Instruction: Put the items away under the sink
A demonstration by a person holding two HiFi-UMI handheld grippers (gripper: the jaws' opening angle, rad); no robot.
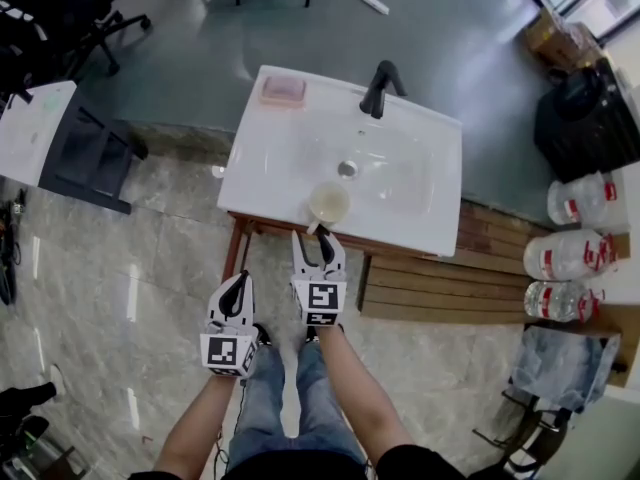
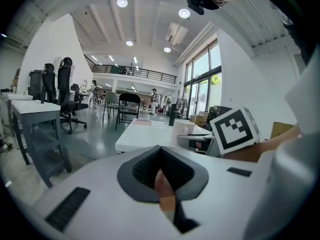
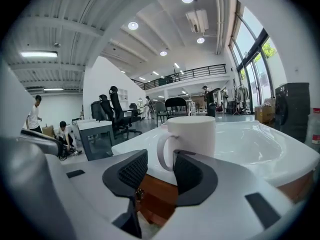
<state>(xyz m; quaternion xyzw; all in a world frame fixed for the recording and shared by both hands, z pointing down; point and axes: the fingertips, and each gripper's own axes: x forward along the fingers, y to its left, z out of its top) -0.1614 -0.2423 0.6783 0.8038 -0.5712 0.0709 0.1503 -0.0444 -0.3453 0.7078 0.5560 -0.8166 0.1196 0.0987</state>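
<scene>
A white mug stands on the front edge of the white sink top, above the wooden cabinet. My right gripper is open just in front of the mug. In the right gripper view the mug fills the middle, its handle facing my right gripper and showing in the gap between the dark pads. My left gripper hangs lower left, away from the sink, shut on nothing. In its own view the left gripper has its pads pressed together. A pink dish lies at the sink's back left.
A black faucet rises at the sink's back. Slatted wooden boards lie right of the cabinet, with three water bottles beyond them. A grey desk and office chairs stand at the left, a black bag at the right.
</scene>
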